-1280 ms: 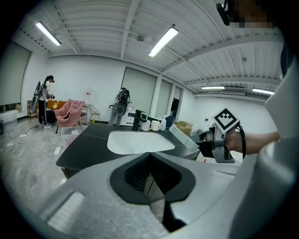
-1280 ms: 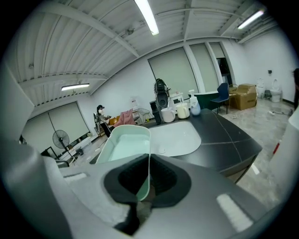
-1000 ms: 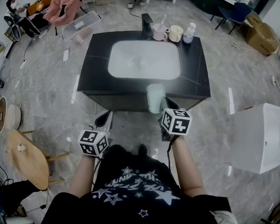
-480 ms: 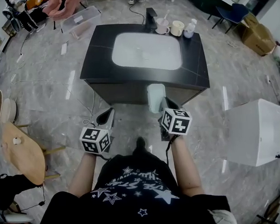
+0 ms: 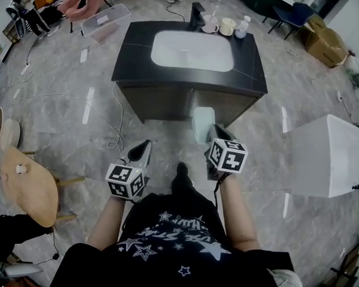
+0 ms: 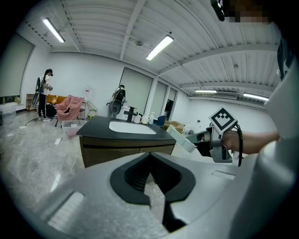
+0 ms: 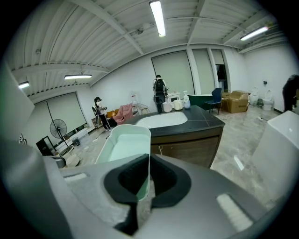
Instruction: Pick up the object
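A pale green, open-topped plastic tub [image 5: 202,122] hangs in the air in front of the black sink counter [image 5: 133,58]. My right gripper [image 5: 211,134] is shut on its near wall. In the right gripper view the tub [image 7: 122,144] stands just past the jaws, and its thin wall is pinched where the right gripper [image 7: 148,161] closes. My left gripper [image 5: 142,150] is lower left of the tub, apart from it, shut and holding nothing. In the left gripper view the left gripper [image 6: 150,156] has its pads together, with the tub [image 6: 181,140] off to the right.
The counter holds a white basin [image 5: 191,50], a black faucet [image 5: 195,16] and cups [image 5: 226,26] at its back edge. A white box [image 5: 324,156] stands at the right. A wooden table [image 5: 26,196] is at the left, with a cable [image 5: 116,137] on the floor. A clear bin [image 5: 106,22] sits far left.
The sink counter has drawn farther off toward the top of the head view. Both grippers keep their places before the person's body, and the right one still holds the tub.
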A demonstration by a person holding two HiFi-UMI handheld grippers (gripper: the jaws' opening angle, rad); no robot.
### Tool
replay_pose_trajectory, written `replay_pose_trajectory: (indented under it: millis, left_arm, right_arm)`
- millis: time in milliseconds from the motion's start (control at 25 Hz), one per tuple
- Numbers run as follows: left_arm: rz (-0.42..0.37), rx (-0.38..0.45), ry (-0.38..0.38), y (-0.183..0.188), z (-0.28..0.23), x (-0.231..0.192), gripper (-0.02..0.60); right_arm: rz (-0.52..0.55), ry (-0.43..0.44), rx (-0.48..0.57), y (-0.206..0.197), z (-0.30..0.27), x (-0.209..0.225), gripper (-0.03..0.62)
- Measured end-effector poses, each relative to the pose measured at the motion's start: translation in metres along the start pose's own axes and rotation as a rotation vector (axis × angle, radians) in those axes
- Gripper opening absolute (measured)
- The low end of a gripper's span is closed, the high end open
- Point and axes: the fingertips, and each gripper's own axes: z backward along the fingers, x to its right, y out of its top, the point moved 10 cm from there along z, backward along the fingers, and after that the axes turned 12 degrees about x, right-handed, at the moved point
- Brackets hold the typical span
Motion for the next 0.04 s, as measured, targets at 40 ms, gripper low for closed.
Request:
replay_pose_trajectory:
  millis: [40]
  left_arm:
    - [-0.001,-0.003,-0.003,-0.0037,0.0085,0.0022,0.009]
  right_arm:
    - [-0.002,-0.003,0.001,-0.0058,0.0080,-0.0031,0.011]
